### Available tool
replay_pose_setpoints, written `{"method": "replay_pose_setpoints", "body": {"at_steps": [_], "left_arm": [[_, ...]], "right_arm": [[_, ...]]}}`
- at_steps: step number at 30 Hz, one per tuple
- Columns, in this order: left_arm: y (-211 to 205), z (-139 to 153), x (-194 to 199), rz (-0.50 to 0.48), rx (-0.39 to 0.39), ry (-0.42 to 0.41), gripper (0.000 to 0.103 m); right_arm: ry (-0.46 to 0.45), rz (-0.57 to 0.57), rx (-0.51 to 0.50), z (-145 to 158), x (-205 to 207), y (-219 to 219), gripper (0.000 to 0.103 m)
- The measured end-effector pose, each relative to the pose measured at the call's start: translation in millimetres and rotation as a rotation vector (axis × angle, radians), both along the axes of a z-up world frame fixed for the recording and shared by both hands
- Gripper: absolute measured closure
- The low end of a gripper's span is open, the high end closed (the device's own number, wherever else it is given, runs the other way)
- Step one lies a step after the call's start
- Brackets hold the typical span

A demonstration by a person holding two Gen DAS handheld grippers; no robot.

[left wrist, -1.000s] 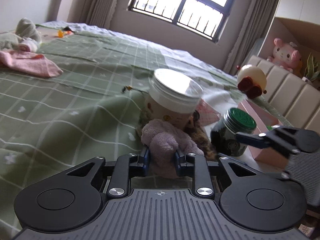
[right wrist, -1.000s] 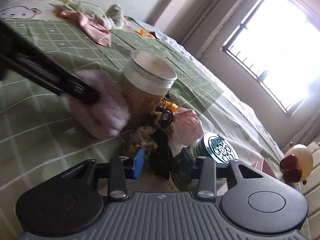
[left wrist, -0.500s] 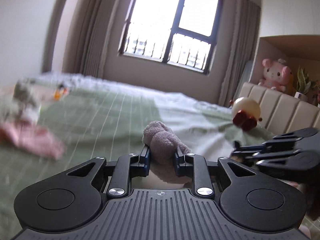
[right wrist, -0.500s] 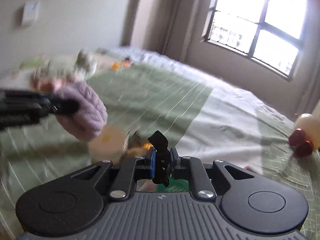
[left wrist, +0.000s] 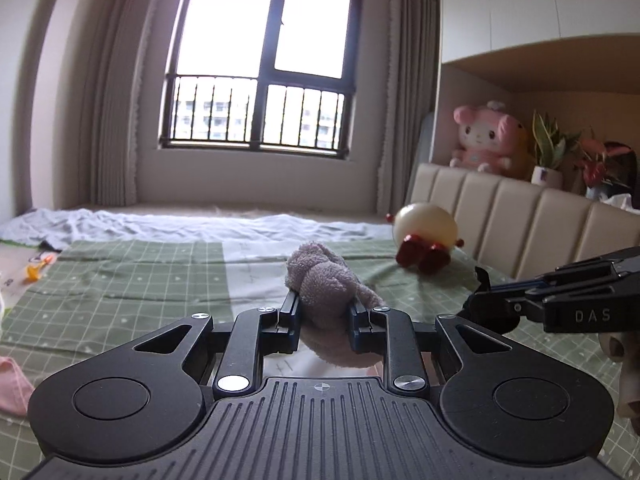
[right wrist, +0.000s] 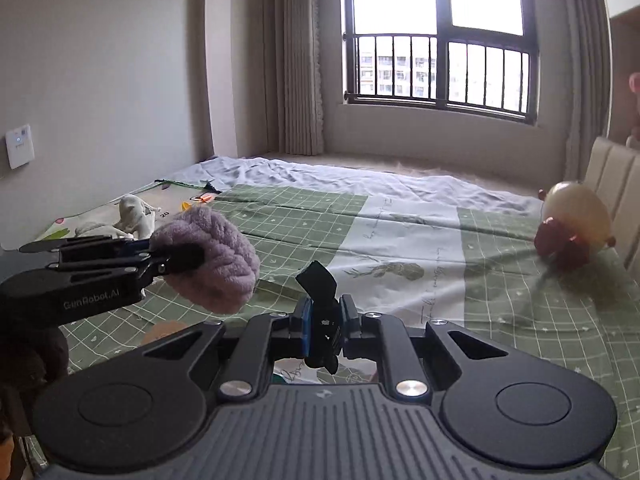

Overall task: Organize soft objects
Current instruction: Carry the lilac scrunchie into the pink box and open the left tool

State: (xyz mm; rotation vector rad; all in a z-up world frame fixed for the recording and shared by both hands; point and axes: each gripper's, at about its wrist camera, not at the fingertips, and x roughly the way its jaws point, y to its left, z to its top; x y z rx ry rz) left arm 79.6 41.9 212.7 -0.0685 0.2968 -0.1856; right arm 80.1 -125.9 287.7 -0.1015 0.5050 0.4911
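Both items now lifted clear of bed. Left hand-held gripper clamps purple plush, frame centre; right hand-held gripper pinches black scrap. Transfer stage judged begun.

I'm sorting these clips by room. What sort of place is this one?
Most likely a bedroom: a bed with a green checked cover, a padded headboard with a pink plush toy on the ledge above it, and a curtained window.

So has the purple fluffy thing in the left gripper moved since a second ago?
Yes. The purple fluffy thing, clamped in the left gripper, has gone up: it was beside the jars on the green bedspread, now it's in the air.
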Motion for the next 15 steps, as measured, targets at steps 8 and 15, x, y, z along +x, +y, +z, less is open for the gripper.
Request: {"method": "replay_pose_setpoints", "body": {"at_steps": [8, 15], "left_arm": [[-26, -13, 21, -0.091, -0.062, 0.079, 0.077], [-102, -80, 65, -0.265, -0.103, 0.279, 0.077]], "right_arm": [[0.018, -0.110, 0.015, 1, 16, -47, 0.089], [0.103, -0.218, 0.021, -39, 30, -100, 0.089]]}}
